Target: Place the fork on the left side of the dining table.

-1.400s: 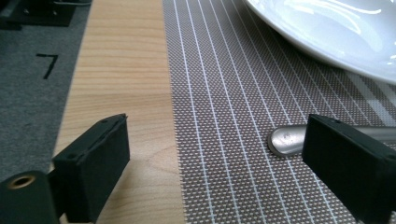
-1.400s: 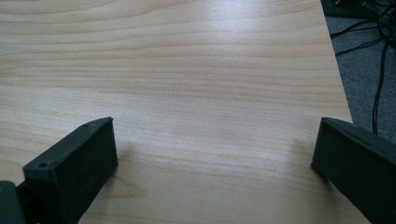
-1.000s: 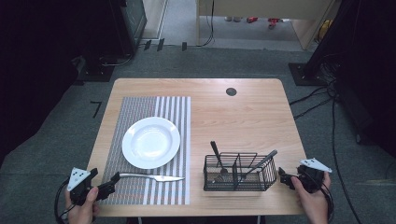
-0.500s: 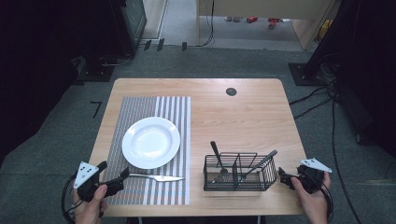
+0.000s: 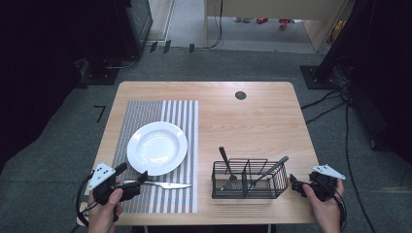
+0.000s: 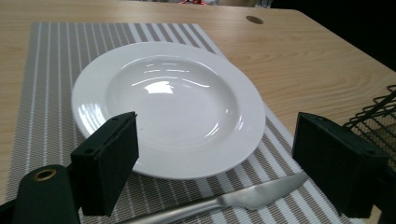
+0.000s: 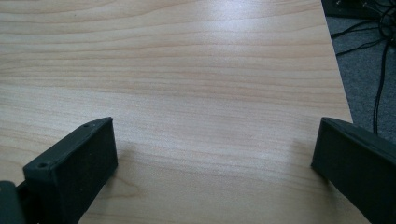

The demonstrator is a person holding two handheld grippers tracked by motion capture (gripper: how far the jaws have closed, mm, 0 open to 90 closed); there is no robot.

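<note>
A white plate (image 5: 157,147) rests on a grey striped placemat (image 5: 160,114). A silver knife (image 5: 165,185) lies on the mat just in front of the plate. My left gripper (image 5: 132,173) hovers over the knife's handle end, jaws wide and pointing at the plate. They have just been closing a little, with nothing pinched between them. In the left gripper view the gripper (image 6: 217,140) frames the plate (image 6: 168,102), and the knife (image 6: 252,196) lies on the mat below the gap. My right gripper (image 5: 294,186) (image 7: 215,140) stands open over bare wood by the basket.
A black wire basket (image 5: 248,180) with dark-handled utensils (image 5: 224,158) stands at the front right of the wooden table (image 5: 252,121); its corner (image 6: 378,116) shows in the left gripper view. A round cable hole (image 5: 240,95) sits near the far edge. Cables lie on the floor at right.
My left gripper has risen and moved right and toward the plate, from beside the knife's handle to above it. The right hand, knife, plate and basket have stayed put.
</note>
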